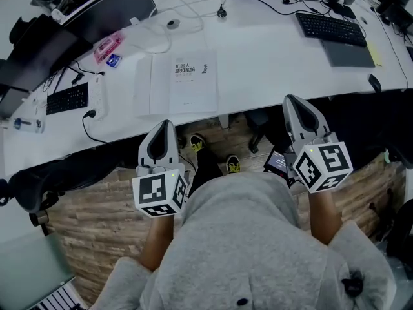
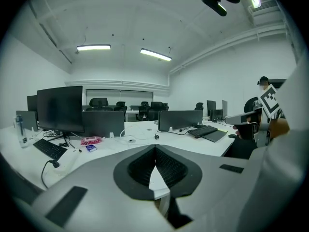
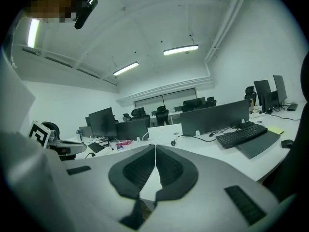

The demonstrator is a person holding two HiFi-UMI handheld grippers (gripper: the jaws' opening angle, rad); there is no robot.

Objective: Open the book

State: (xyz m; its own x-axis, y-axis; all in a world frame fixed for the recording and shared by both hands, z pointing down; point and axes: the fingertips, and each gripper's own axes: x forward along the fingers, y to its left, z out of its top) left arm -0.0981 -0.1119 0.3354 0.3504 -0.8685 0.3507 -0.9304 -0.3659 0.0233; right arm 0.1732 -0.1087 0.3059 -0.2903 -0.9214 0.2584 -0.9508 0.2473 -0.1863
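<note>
A white book (image 1: 184, 82) with dark print on its cover lies closed and flat on the white desk (image 1: 258, 57), close to the front edge. My left gripper (image 1: 164, 125) hovers in front of the desk edge, just below the book, with its jaws shut and nothing between them. In the left gripper view its pads (image 2: 166, 166) meet along one line. My right gripper (image 1: 292, 99) is held to the right of the book, at the desk edge, also shut and empty. Its pads (image 3: 171, 170) touch in the right gripper view.
A pink packet (image 1: 108, 46) and a small blue item (image 1: 113, 60) lie left of the book. Black keyboards sit at the left (image 1: 67, 99) and far right (image 1: 330, 28). Monitors (image 1: 103, 8) and cables (image 1: 187, 8) line the back. The person's shoes (image 1: 232, 165) rest on the wooden floor.
</note>
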